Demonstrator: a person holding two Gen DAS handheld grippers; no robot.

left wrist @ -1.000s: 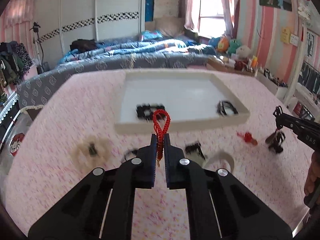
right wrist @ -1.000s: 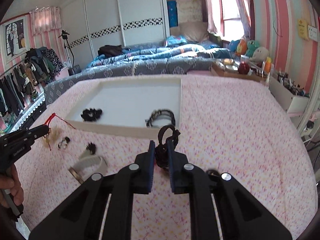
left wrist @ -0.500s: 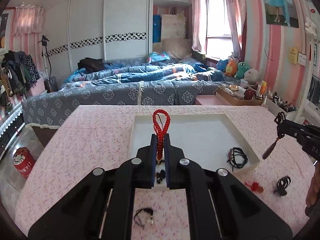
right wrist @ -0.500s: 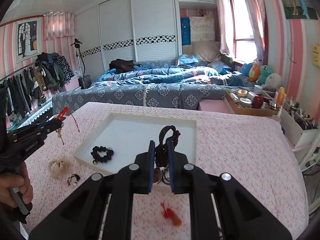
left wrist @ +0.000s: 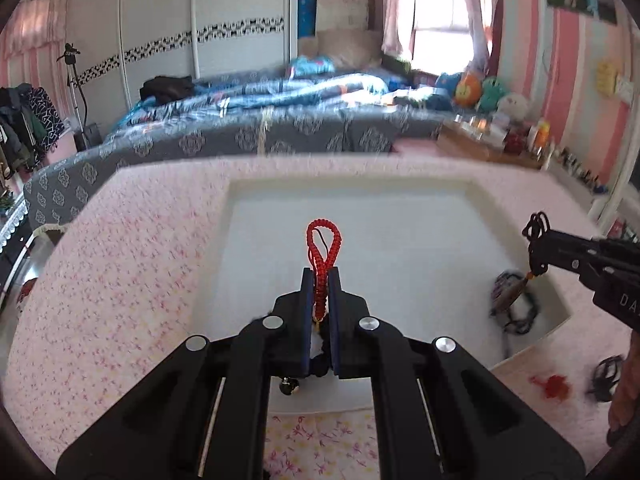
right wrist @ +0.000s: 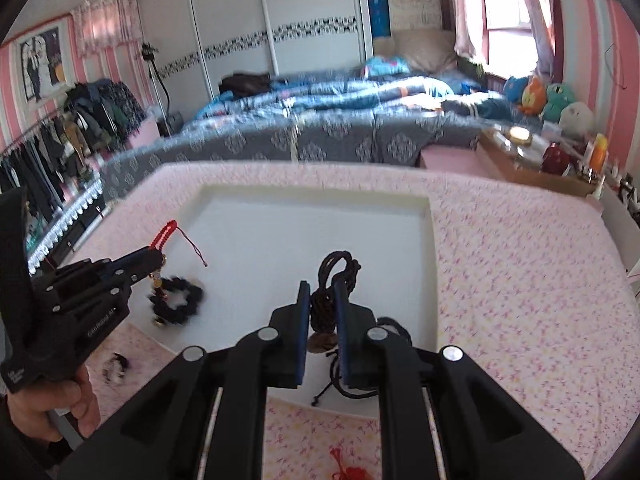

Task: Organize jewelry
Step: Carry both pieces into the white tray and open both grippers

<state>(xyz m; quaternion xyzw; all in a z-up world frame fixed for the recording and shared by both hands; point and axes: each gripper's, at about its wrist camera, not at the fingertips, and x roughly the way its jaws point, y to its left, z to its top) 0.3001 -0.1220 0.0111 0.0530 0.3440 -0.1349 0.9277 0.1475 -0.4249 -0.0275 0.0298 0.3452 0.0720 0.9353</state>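
Observation:
My left gripper (left wrist: 320,276) is shut on a red braided bracelet (left wrist: 323,246) and holds it over the near left part of the white tray (left wrist: 352,188). My right gripper (right wrist: 322,292) is shut on a dark cord bracelet (right wrist: 338,270) with a brown pendant, over the tray's (right wrist: 312,200) near right part. A black beaded bracelet (right wrist: 178,300) lies in the tray under the left gripper (right wrist: 154,254). Another dark bracelet (left wrist: 514,304) lies in the tray's right corner, under the right gripper (left wrist: 538,240).
The tray sits on a table with a pink flowered cloth (left wrist: 120,260). A red tassel piece (left wrist: 552,386) and a black bracelet (left wrist: 604,372) lie on the cloth right of the tray. A small black-and-white piece (right wrist: 116,366) lies left of it. A bed stands behind.
Both grippers have moved forward and down over the tray, each still holding its bracelet. The tray now fills more of both views.

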